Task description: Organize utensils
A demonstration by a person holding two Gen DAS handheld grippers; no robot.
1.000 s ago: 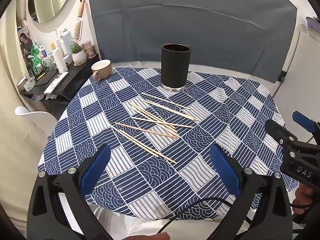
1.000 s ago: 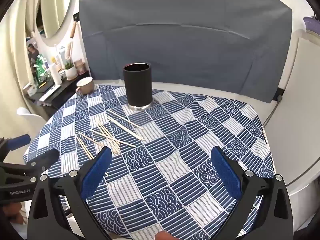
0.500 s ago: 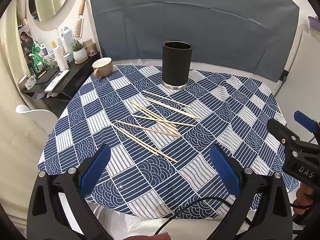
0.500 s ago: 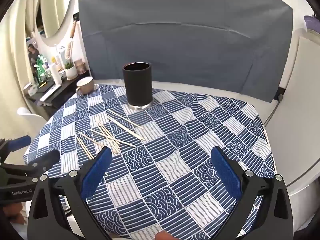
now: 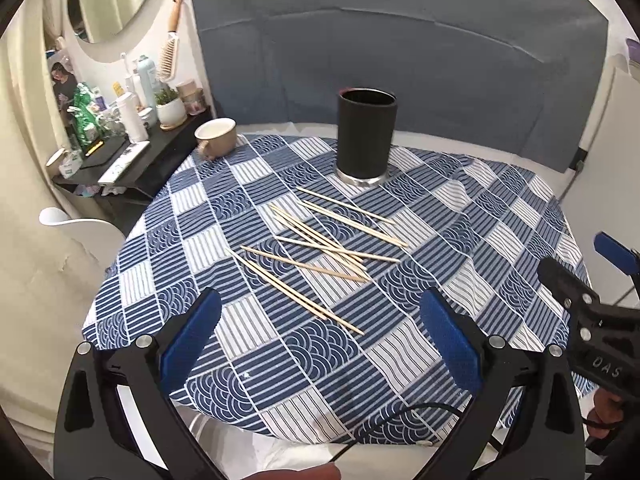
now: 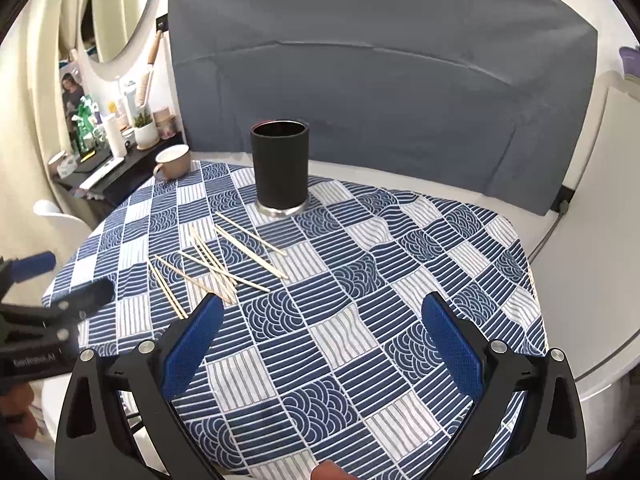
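Observation:
Several wooden chopsticks lie scattered and crossed on the blue-and-white patterned tablecloth. Behind them a black cylindrical holder stands upright; I cannot see anything in it. My left gripper hovers open over the table's near edge, just short of the closest chopsticks. My right gripper is open too, over bare cloth to the right of the pile. Each gripper shows in the other's view: the right one at the right edge, the left one at the left edge.
A beige mug sits at the table's far left edge. A dark side shelf crowded with bottles stands to the left, with a white chair near it. A grey backdrop rises behind the table.
The left wrist view has shifted slightly, the holder sliding a little right in frame. Both grippers stay open and the chopsticks have not moved.

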